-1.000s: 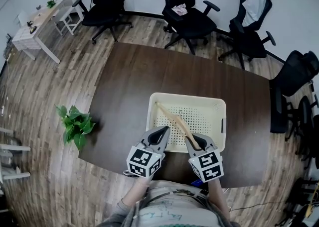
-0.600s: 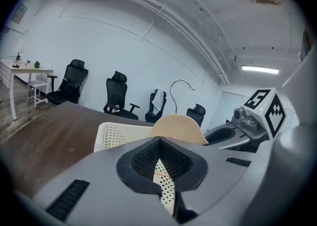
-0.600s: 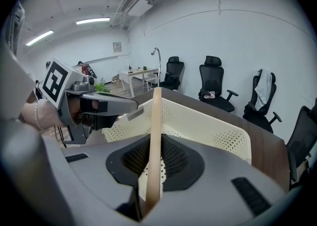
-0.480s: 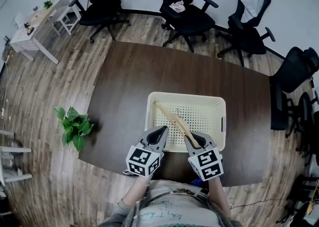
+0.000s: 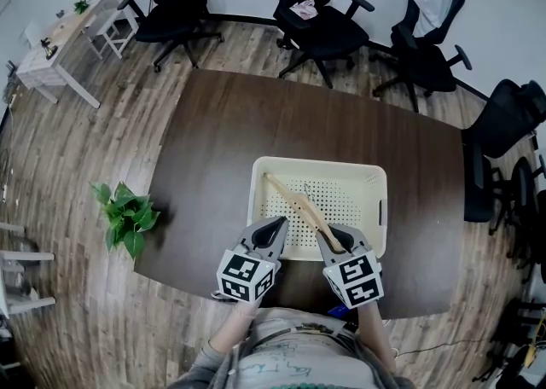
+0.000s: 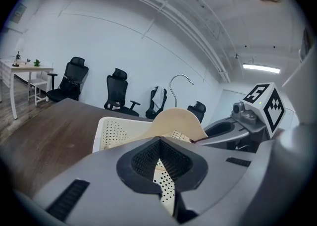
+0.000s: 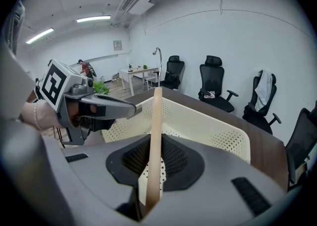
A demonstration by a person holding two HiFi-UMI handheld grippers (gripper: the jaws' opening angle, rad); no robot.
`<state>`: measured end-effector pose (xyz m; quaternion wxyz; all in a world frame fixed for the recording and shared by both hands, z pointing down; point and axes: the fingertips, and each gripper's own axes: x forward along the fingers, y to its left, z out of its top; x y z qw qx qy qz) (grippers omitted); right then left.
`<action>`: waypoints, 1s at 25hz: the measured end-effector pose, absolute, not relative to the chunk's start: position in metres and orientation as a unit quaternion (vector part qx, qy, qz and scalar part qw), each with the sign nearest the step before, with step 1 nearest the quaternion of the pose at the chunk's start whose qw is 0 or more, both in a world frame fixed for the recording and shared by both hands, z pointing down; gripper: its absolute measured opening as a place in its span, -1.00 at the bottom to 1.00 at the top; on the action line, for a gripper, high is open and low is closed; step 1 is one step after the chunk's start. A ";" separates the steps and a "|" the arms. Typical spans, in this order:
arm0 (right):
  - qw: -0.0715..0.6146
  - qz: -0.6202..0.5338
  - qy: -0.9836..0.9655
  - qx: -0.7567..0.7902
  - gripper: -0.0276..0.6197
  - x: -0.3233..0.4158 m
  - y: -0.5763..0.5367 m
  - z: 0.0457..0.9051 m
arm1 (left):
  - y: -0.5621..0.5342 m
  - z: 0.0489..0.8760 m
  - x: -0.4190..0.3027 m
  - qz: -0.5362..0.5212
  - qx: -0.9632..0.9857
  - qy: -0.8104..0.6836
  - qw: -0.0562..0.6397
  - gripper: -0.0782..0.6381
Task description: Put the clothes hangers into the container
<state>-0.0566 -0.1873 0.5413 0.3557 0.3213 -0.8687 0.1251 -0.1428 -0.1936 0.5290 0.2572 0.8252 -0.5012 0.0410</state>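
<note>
2 grippers hang over the near edge of the dark brown wooden table [image 5: 213,140]. Left gripper [image 5: 276,223] is closed on nothing. Right gripper [image 5: 330,230] is clamped on 1 end of the pale wooden clothes hanger [image 5: 298,203]. From those jaws the hanger slants away leftward over the cream perforated plastic basket [image 5: 319,165], its far tip near the basket's far-left corner. Black office chairs [image 5: 317,25] stand beyond.

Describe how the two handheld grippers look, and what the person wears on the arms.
Both the left gripper and right gripper are grey shells tapering to a point, with black ribbed pads lining a hollow between the jaws. Each carries a white cube with black square markers. A bead bracelet circles the left wrist. No cables show.
</note>
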 end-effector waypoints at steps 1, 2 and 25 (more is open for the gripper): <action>0.355 0.126 -0.869 0.321 -0.73 -0.056 -0.188 0.541 | -0.194 0.529 -0.142 0.042 0.825 -0.501 0.258 -0.75; 0.355 0.126 -0.868 0.322 -0.73 -0.055 -0.189 0.541 | -0.194 0.530 -0.142 0.043 0.825 -0.501 0.258 -0.75; 0.353 0.127 -0.863 0.340 -0.72 -0.044 -0.201 0.542 | -0.194 0.530 -0.138 0.054 0.832 -0.490 0.253 -0.75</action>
